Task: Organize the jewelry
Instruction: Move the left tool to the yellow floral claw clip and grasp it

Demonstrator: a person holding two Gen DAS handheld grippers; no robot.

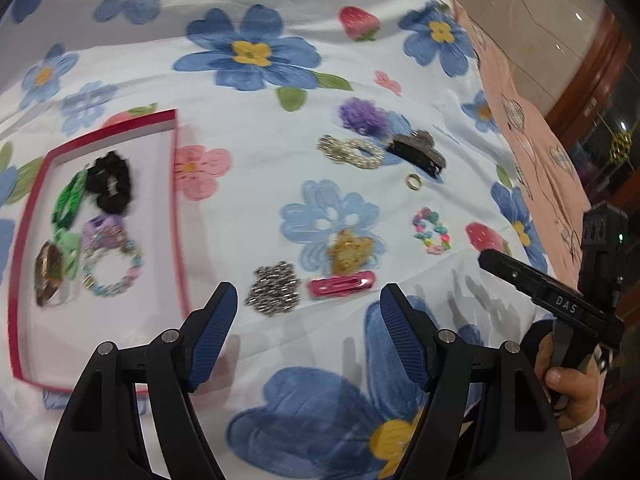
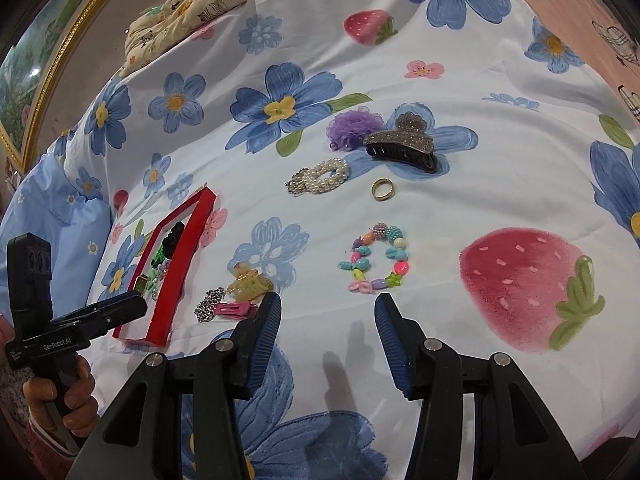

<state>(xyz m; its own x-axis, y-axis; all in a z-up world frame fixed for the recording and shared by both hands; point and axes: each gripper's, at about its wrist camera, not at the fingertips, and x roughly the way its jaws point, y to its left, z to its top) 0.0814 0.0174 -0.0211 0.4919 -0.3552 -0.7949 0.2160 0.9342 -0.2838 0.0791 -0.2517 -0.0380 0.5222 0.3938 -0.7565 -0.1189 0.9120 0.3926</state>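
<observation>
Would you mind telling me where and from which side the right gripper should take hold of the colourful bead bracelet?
Grip the near arc of the colourful bead bracelet, coming from above with one finger inside the loop and one outside. It lies flat on the floral sheet, so a side approach would probably just push it. The right gripper is open, directly before that arc.

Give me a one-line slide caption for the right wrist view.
Open right gripper hovers before a colorful bead bracelet on the floral bedsheet; red tray at left.
</observation>
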